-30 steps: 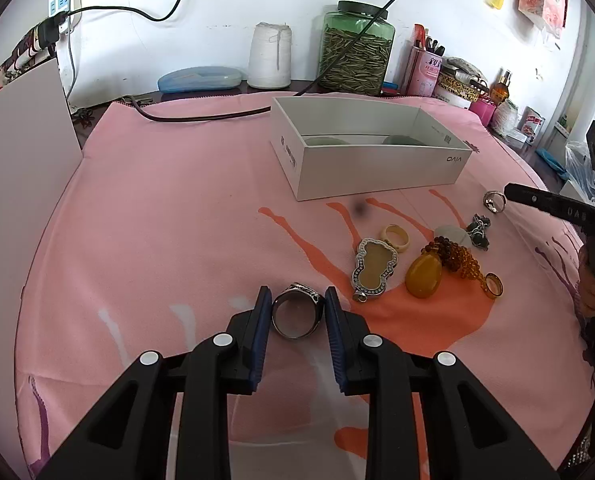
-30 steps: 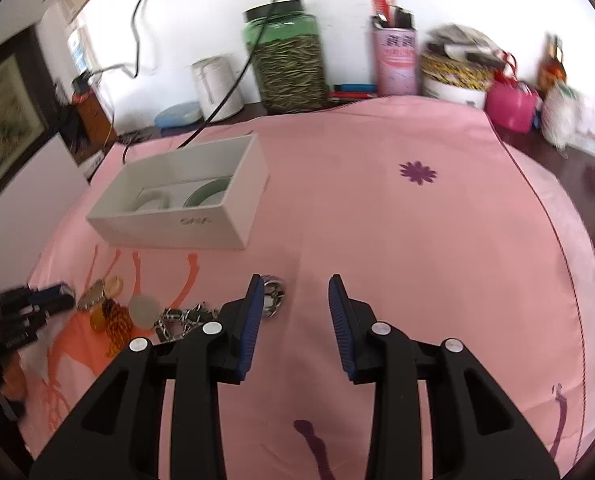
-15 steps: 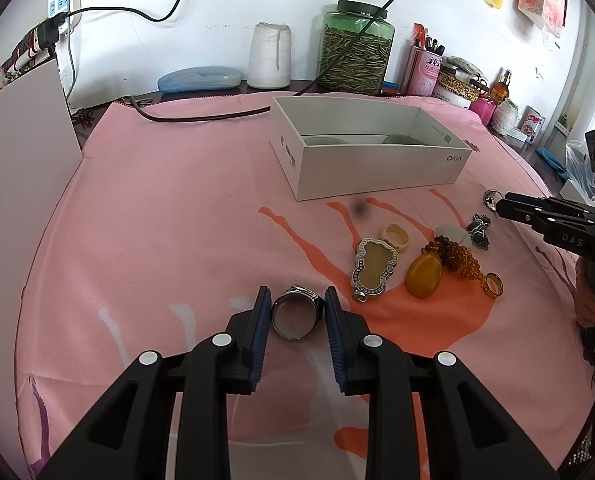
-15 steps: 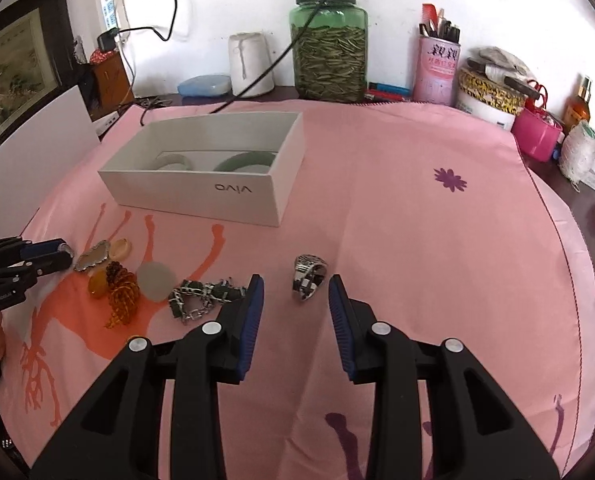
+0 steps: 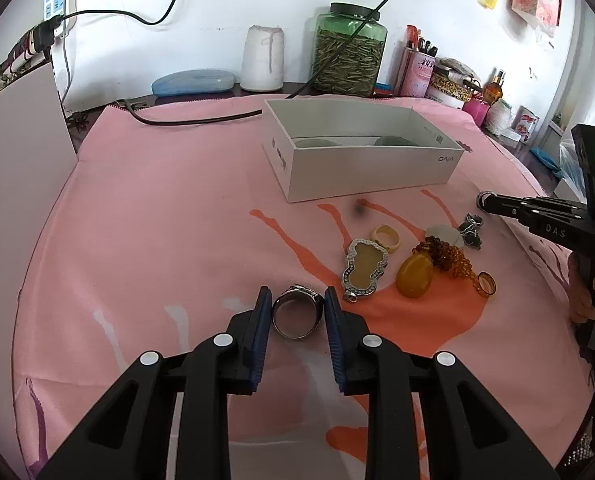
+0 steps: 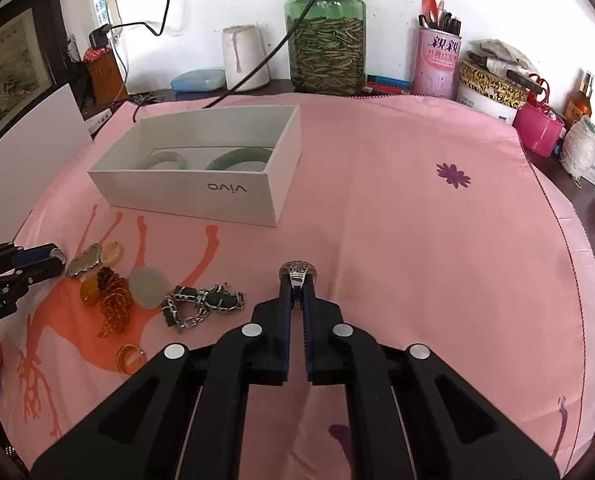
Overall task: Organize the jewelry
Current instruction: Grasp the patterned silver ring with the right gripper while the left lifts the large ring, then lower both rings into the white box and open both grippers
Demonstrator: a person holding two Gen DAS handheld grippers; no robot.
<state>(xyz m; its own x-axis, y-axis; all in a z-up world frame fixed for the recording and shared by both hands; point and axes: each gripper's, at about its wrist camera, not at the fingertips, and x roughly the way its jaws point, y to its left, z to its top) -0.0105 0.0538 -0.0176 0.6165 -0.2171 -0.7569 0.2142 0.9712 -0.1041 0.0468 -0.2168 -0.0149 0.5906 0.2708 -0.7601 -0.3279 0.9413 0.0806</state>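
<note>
My left gripper (image 5: 297,300) is shut on a big silver ring (image 5: 297,311) just above the pink cloth. My right gripper (image 6: 297,280) is shut on a second patterned silver ring (image 6: 298,271); it also shows at the right of the left wrist view (image 5: 485,202). A white open box (image 5: 361,172) (image 6: 201,188) holds two pale green bangles (image 6: 237,159). Loose pieces lie between the grippers: a gourd pendant (image 5: 363,266), a cream ring (image 5: 386,237), an amber stone (image 5: 414,276), amber beads (image 6: 113,296), a pale disc (image 6: 149,286) and a green chain bracelet (image 6: 201,304).
A pink cloth (image 6: 417,240) covers the table. At the back stand a green jar (image 6: 325,36), a white roll (image 5: 263,58), a pink pen tin (image 6: 437,60) and a blue case (image 5: 193,82). A black cable (image 5: 193,120) lies on the cloth's far edge. A white board (image 5: 17,152) stands left.
My right gripper has swung over the small silver ring and shut on it. My left gripper has stayed shut on its ring, nearly still.
</note>
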